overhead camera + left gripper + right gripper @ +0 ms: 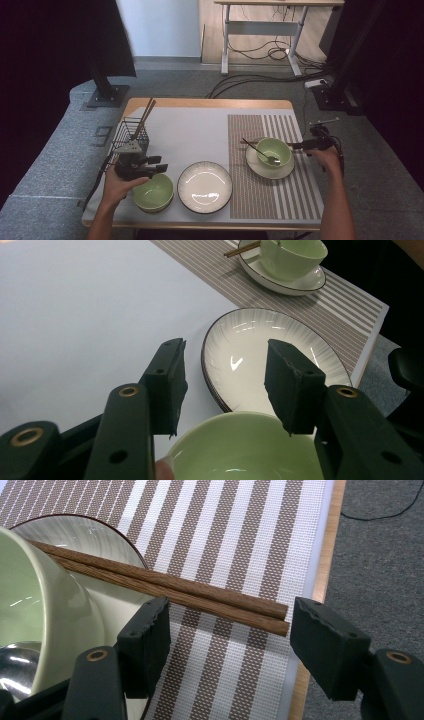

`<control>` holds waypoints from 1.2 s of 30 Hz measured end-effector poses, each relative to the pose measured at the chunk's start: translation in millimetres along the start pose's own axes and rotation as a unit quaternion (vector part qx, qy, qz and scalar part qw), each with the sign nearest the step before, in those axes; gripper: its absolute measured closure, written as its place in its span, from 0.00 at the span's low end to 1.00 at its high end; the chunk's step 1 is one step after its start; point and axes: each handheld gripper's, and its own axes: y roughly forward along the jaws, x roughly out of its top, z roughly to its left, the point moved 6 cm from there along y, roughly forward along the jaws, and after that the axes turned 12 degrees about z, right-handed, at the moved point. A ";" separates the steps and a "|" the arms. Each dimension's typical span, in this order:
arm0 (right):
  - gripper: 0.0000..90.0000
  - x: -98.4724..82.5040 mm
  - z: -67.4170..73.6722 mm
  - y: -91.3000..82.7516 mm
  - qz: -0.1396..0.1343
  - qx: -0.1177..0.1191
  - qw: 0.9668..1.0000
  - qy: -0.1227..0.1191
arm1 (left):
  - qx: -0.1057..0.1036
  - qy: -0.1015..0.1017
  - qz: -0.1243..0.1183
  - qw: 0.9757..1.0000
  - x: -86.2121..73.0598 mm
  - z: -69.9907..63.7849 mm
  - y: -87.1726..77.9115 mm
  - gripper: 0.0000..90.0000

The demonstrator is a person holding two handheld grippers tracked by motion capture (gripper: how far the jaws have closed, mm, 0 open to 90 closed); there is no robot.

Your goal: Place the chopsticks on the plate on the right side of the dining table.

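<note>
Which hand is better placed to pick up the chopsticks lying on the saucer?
Right. Its tongs stand open just behind the chopsticks' near ends on the saucer; the left tongs hover over the other green bowl, across the table.

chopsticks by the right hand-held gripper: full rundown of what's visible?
The chopsticks are a pair of dark brown, wood-grained sticks lying side by side and touching. They rest slanted across the rim of the white plate, beside the green bowl, with blunt ends out over the striped placemat. The right hand-held gripper stands open at those ends, not touching them.
</note>
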 end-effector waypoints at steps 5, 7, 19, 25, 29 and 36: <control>0.36 2.0 2.3 0.9 0.001 0.001 1.000 -0.002 | 0.000 0.000 0.000 1.000 0.0 0.1 -0.4 0.57; 0.36 2.3 2.8 1.2 0.001 0.001 1.000 -0.002 | 0.000 0.000 0.000 1.000 0.0 0.2 -0.4 0.57; 0.36 3.4 3.2 0.7 -0.001 0.000 1.000 -0.003 | 0.000 0.000 0.000 1.000 -0.1 0.1 0.1 0.57; 0.36 4.2 3.5 0.2 -0.003 0.001 1.000 -0.005 | 0.000 0.000 0.001 1.000 -0.1 0.0 0.2 0.57; 0.36 4.6 4.1 0.8 -0.002 0.001 1.000 -0.006 | 0.000 0.000 0.001 1.000 -0.1 0.2 -0.2 0.57; 0.36 5.0 3.3 -0.6 -0.006 -0.002 1.000 -0.004 | 0.001 0.000 0.001 1.000 -0.2 0.2 -0.1 0.56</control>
